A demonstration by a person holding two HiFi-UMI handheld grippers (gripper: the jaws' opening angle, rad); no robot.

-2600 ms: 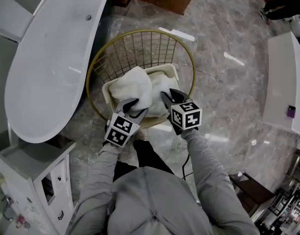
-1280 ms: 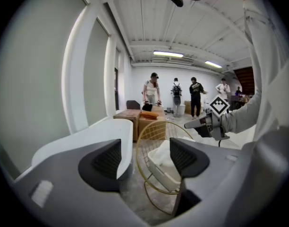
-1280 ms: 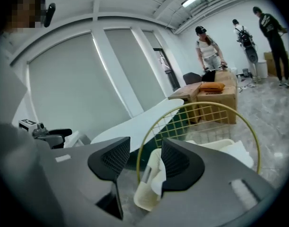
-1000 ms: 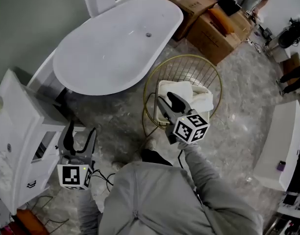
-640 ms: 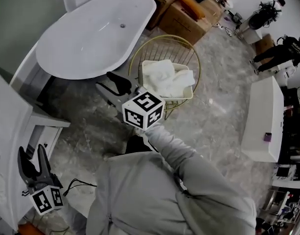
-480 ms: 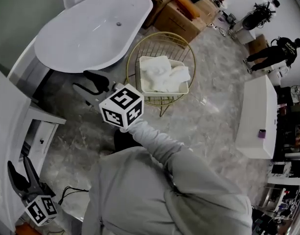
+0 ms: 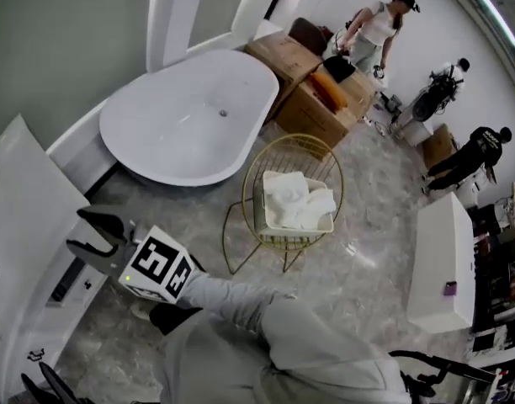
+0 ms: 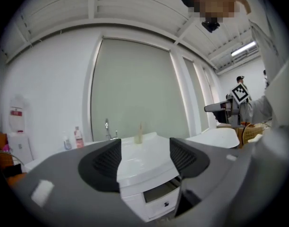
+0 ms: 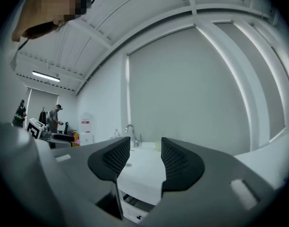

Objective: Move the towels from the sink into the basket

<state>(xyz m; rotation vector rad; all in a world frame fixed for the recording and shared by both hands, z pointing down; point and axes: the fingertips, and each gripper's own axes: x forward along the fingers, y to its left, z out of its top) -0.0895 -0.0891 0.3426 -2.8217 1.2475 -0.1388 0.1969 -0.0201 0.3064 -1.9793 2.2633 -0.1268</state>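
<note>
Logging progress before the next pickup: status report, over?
Left gripper open, empty. Right gripper open, empty; both face the vanity. Towels piled in basket. Nothing seen blocking the way.

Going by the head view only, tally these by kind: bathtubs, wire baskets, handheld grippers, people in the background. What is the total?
White oval bathtub: 1
Round gold wire basket: 1
Handheld two-jaw grippers: 2 (right gripper, left gripper)
People in the background: 3 (person in a light top, person bent over, person in black)
Total: 7
</note>
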